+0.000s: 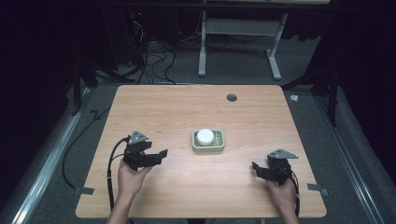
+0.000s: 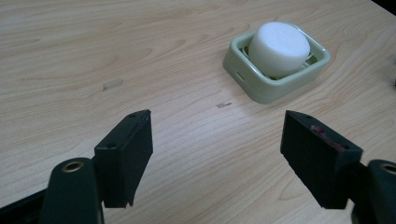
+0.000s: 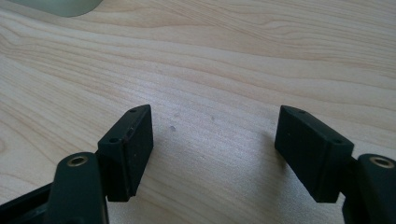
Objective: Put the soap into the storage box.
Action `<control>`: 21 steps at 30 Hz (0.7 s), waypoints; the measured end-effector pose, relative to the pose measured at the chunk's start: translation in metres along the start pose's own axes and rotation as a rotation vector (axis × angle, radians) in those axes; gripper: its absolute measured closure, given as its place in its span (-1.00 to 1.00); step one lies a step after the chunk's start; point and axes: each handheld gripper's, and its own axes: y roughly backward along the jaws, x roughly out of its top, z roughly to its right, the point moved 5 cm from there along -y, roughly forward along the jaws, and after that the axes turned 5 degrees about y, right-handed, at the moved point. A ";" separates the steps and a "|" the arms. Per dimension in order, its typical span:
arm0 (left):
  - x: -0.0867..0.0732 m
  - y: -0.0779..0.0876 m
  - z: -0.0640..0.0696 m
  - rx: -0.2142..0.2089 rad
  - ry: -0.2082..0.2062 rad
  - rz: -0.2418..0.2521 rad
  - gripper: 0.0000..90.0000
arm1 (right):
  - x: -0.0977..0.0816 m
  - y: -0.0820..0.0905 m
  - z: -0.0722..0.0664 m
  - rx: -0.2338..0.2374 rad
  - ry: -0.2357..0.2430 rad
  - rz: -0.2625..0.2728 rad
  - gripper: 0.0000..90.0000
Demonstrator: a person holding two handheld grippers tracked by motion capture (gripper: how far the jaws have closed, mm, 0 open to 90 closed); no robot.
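Both tongs released, empty. My left tongs (image 1: pixel 159 154) aim at white puck (image 2: pixel 279 47) in green dish (image 2: pixel 243 70), surface centre, at their 1 o'clock. I'd square up, straddle the puck, then close. Right tongs (image 1: pixel 256 167) idle.

Bare wooden surface (image 1: pixel 168 112) lies open all around; the pale green square dish (image 1: pixel 208 147) holding a white round puck (image 1: pixel 205 136) alone blocks mid-table.
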 end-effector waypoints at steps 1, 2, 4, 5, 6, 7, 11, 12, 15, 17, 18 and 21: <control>-0.001 0.000 -0.001 0.003 0.003 -0.001 -0.43 | 0.000 0.000 0.000 0.000 0.000 0.000 -0.36; -0.003 0.000 -0.002 0.005 0.006 -0.001 -0.43 | 0.000 0.000 0.000 0.000 0.000 0.000 -0.36; -0.005 0.000 -0.004 0.005 0.013 -0.003 -0.43 | 0.000 0.000 0.000 0.001 0.000 0.000 -0.36; -0.007 0.000 -0.005 0.004 0.016 -0.005 -0.43 | 0.000 0.000 0.000 0.000 0.000 0.000 -0.36; -0.008 0.000 -0.006 0.005 0.018 -0.006 -0.43 | 0.000 0.000 0.000 0.000 -0.001 0.000 -0.36; -0.009 0.001 -0.006 0.004 0.020 -0.005 -0.43 | 0.000 0.000 0.000 0.000 -0.001 0.000 -0.36; -0.014 0.001 -0.009 0.007 0.026 -0.008 -0.43 | 0.000 0.000 0.000 0.000 0.000 0.000 -0.36; -0.015 0.001 -0.010 0.008 0.029 -0.008 -0.43 | 0.000 0.000 0.000 0.000 0.000 0.000 -0.36; -0.018 0.001 -0.011 0.011 0.034 -0.011 -0.43 | 0.000 0.000 0.000 0.000 0.000 0.000 -0.36; -0.020 0.000 -0.013 0.020 0.032 -0.015 -0.43 | 0.000 0.000 0.000 0.000 0.000 0.000 -0.36; -0.021 0.000 -0.013 0.018 0.034 -0.017 -0.43 | 0.000 0.000 0.000 0.000 0.001 0.000 -0.36; -0.024 -0.002 -0.014 0.019 0.038 -0.022 -0.43 | 0.000 0.000 0.000 -0.001 0.001 0.000 -0.36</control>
